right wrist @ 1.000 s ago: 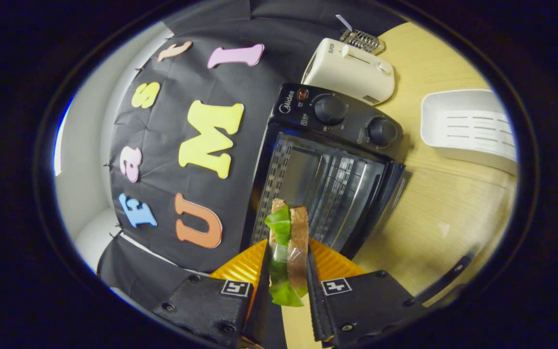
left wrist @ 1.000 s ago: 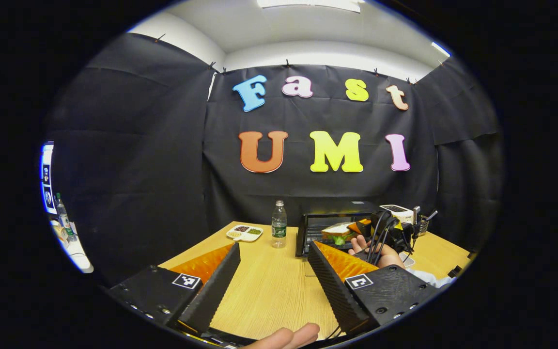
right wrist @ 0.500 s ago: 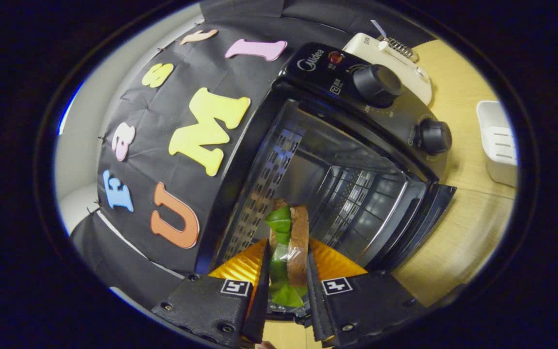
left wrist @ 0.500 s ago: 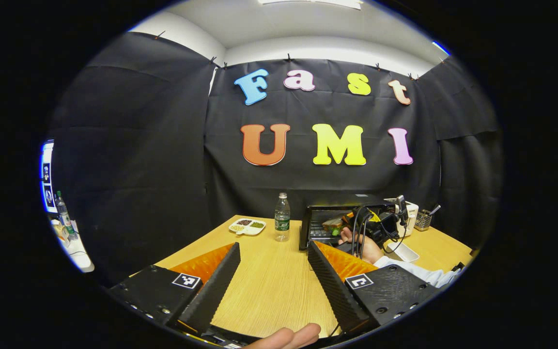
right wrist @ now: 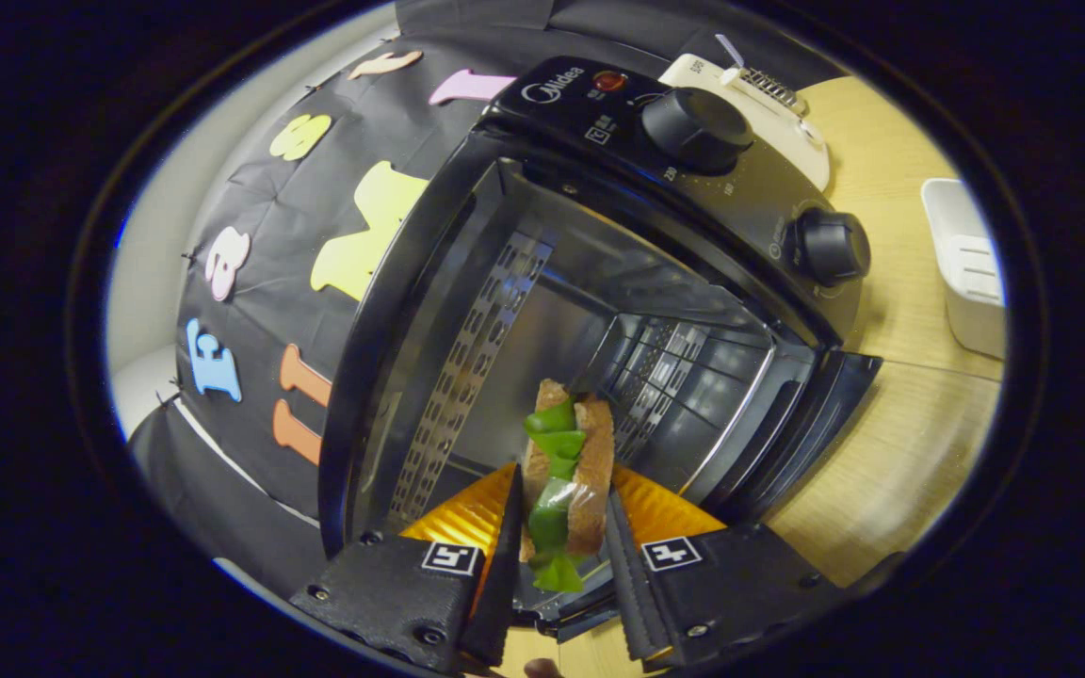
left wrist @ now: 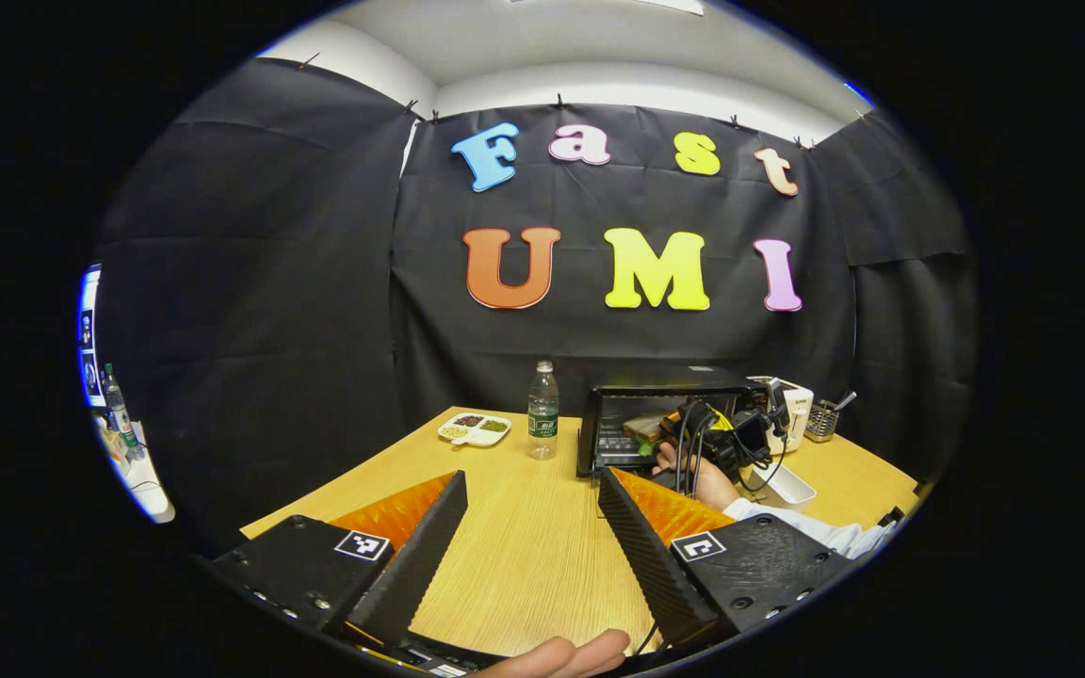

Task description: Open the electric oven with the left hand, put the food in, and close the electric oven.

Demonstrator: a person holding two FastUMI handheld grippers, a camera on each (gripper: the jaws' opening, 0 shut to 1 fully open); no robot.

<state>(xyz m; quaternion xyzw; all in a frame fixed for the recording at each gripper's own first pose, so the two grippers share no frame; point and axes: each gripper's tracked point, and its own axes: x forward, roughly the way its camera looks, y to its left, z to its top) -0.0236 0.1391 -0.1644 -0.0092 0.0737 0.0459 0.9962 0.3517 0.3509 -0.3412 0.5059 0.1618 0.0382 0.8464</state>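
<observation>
The black electric oven (left wrist: 660,388) stands at the back of the wooden table with its door (right wrist: 811,414) swung fully open. My right gripper (right wrist: 557,513) is shut on a sandwich (right wrist: 563,466) of brown bread and green lettuce, holding it on edge just inside the oven's mouth (right wrist: 590,330). In the left gripper view the right gripper (left wrist: 720,439) and the hand (left wrist: 704,482) holding it reach into the oven front, with the sandwich (left wrist: 644,428) at the opening. My left gripper (left wrist: 533,527) hovers open over the near table, nothing between its fingers.
A water bottle (left wrist: 542,411) and a white divided dish (left wrist: 475,428) stand left of the oven. A cream toaster (right wrist: 752,87), a utensil rack (left wrist: 823,421) and a white tray (right wrist: 971,264) sit to its right. Two knobs (right wrist: 695,127) are on the oven's panel.
My right gripper has carried the sandwich forward, from in front of the open oven into its mouth. My left gripper has stayed open, tilting only slightly.
</observation>
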